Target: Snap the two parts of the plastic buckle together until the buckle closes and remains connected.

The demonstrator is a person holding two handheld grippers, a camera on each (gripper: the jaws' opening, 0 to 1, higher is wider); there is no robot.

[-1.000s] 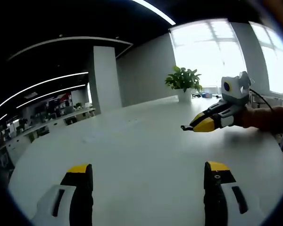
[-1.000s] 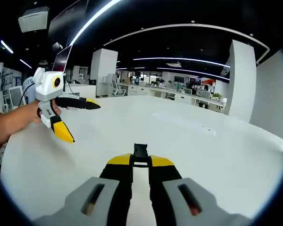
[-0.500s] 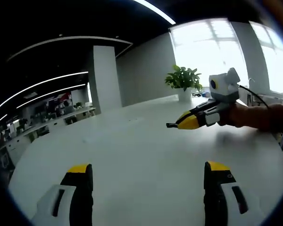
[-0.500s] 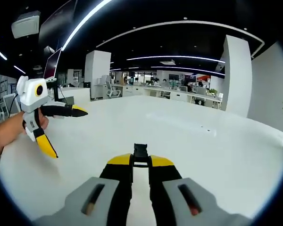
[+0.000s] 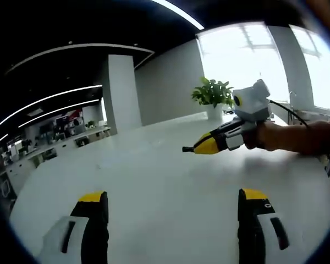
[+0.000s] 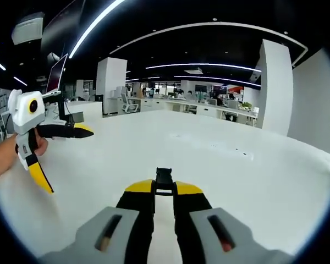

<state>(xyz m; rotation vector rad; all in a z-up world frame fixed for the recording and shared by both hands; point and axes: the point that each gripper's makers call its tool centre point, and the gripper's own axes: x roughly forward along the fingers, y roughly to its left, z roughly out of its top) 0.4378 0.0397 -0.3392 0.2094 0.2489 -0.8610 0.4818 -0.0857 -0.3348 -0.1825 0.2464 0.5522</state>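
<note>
Large white table point(image 5: 170, 187) in open office. Potted plant point(image 5: 213, 94) at far right before bright windows point(image 5: 253, 60). White pillar point(image 5: 122, 91), desks point(image 6: 209, 110), ceiling light strips point(image 6: 209, 66) beyond.

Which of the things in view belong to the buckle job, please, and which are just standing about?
For the job:
- buckle part, pinched in the right gripper
- left gripper, jaws wide apart, holding nothing
- table

Just there:
- plant at the table's far edge
- pillar
- office desks beyond the table
</note>
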